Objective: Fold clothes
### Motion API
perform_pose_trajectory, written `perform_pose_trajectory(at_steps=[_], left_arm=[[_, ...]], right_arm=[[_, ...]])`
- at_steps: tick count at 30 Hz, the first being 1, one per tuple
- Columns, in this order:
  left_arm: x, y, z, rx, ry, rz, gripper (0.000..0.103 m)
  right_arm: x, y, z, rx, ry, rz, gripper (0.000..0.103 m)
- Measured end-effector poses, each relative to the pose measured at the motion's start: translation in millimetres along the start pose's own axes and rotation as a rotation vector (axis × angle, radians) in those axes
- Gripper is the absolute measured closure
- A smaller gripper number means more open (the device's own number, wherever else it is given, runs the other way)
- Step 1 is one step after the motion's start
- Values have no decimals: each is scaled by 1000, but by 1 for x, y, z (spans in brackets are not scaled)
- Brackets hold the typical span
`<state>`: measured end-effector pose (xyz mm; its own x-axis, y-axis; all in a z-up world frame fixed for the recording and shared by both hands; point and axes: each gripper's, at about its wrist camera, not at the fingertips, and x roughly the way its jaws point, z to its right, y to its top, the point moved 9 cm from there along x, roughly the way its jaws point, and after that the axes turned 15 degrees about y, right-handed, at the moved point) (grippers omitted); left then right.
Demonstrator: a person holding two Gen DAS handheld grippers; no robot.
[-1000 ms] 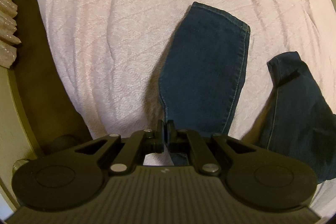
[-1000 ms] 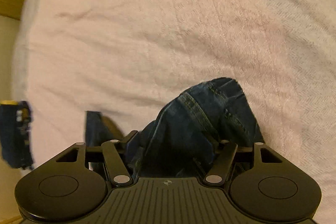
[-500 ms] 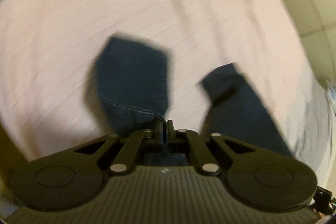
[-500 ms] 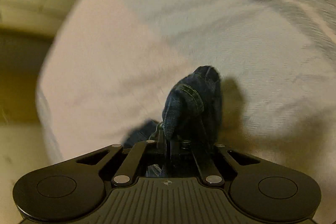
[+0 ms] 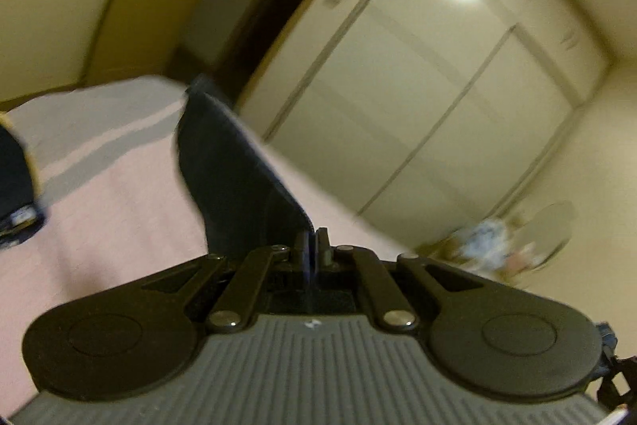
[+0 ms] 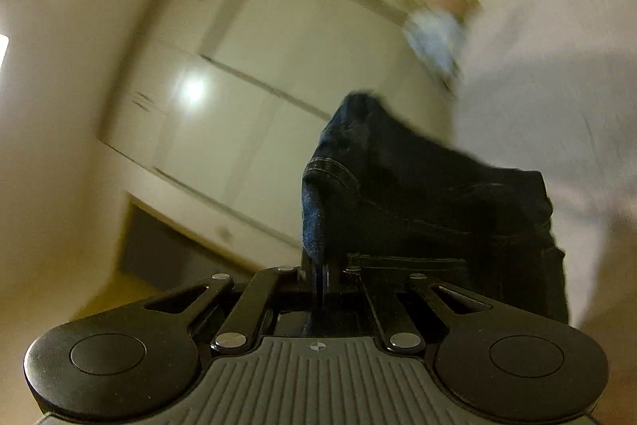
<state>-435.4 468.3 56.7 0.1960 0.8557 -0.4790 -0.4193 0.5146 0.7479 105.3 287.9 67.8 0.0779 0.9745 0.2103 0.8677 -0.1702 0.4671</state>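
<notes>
1. Through the left wrist view I see my left gripper (image 5: 311,245) clenched, its 2 fingers pressed together on a thin edge of the dark blue jeans (image 5: 235,174).
2. From that pinch the denim rises up and away to the left, a stiff flap standing above the pink bedspread (image 5: 111,210), which fills the left side of the view below it.
3. At the far left edge a 2nd dark shape (image 5: 14,166) sits over the bedspread; it is too blurred for me to name.
4. Right of the flap, pale wardrobe doors (image 5: 430,98) stand behind, with a blurred light-blue bundle (image 5: 483,239) low at the right.
5. In the right wrist view my right gripper (image 6: 320,271) is also closed tight, gripping a stitched, hemmed fold of the jeans (image 6: 418,186).
6. That fold bunches directly above and to the right of the fingers, draping down across the right side of the tool.
7. The wardrobe doors (image 6: 247,98) lie to the left of the denim, a pale blurred surface (image 6: 557,86) to the right.
</notes>
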Motion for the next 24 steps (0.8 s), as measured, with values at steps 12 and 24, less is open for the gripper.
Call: perform_pose_trajectory(at_steps=[12, 24], left_arm=[[-93, -335, -224, -114, 638, -618, 103], [-76, -372, -186, 240, 600, -597, 71]], right_arm=[[-329, -96, 205, 106, -927, -533, 101], [-392, -100, 289, 303, -990, -473, 51]])
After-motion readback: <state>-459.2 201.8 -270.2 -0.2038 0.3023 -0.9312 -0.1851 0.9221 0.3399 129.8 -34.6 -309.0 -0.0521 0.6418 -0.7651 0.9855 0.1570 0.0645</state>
